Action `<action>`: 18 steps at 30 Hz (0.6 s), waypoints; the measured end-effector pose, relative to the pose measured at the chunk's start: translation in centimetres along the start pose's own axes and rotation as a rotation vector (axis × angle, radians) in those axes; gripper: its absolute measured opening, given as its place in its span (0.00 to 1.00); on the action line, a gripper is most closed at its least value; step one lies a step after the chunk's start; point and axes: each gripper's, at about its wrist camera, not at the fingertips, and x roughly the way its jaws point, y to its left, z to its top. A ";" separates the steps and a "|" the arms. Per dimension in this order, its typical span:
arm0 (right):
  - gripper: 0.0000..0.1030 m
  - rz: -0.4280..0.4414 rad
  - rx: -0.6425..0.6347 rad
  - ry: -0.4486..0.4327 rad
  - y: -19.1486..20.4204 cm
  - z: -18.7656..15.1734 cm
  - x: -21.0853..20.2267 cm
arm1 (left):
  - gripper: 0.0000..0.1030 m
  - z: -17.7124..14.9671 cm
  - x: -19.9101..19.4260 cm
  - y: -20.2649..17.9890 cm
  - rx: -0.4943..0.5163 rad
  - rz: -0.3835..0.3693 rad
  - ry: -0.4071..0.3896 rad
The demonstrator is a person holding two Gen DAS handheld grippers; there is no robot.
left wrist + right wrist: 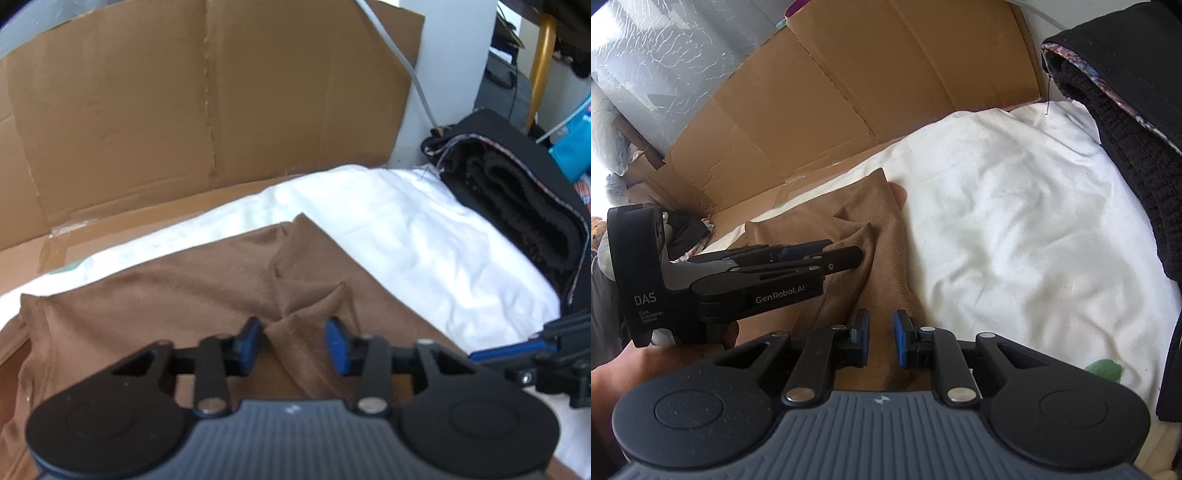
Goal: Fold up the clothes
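Folding the soft brown knit garment [192,295] on the white bedsheet [424,243], your left tongs [293,341] straddle a raised ridge, half-closed; right tongs [881,338] pinch its near edge narrowly. Next: clamp, then carry over.

Our left gripper [293,341] angles downward, its blue pads [337,345] parted; our right gripper [881,338] tilts down beside it, jaws nearly together, a bare hand [646,363] gripping the left handle.
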 end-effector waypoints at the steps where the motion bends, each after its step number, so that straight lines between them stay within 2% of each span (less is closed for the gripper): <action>1: 0.14 0.002 0.000 -0.002 0.0 0.1 0.0 | 0.23 0.0 -0.2 0.1 -0.010 0.001 -0.002; 2: 0.14 0.003 -0.002 -0.006 0.1 0.3 -0.1 | 0.18 0.0 -0.5 0.2 -0.016 0.002 -0.006; 3: 0.14 0.006 -0.003 -0.009 0.2 0.5 -0.1 | 0.16 0.0 -0.8 0.2 -0.021 0.001 -0.010; 8: 0.14 0.012 -0.019 -0.025 0.6 2.1 -0.1 | 0.15 -0.3 -1.8 0.2 -0.015 -0.037 -0.024; 12: 0.14 0.008 -0.018 -0.049 0.6 3.3 -0.3 | 0.15 -0.3 -1.4 1.6 -0.103 -0.051 -0.024; 16: 0.14 -0.001 -0.002 -0.051 0.0 3.6 -0.2 | 0.15 -0.5 -0.8 3.1 -0.205 -0.107 -0.033; 18: 0.14 -0.005 0.005 -0.046 -0.2 3.5 0.0 | 0.11 -0.6 -0.8 3.4 -0.234 -0.126 -0.034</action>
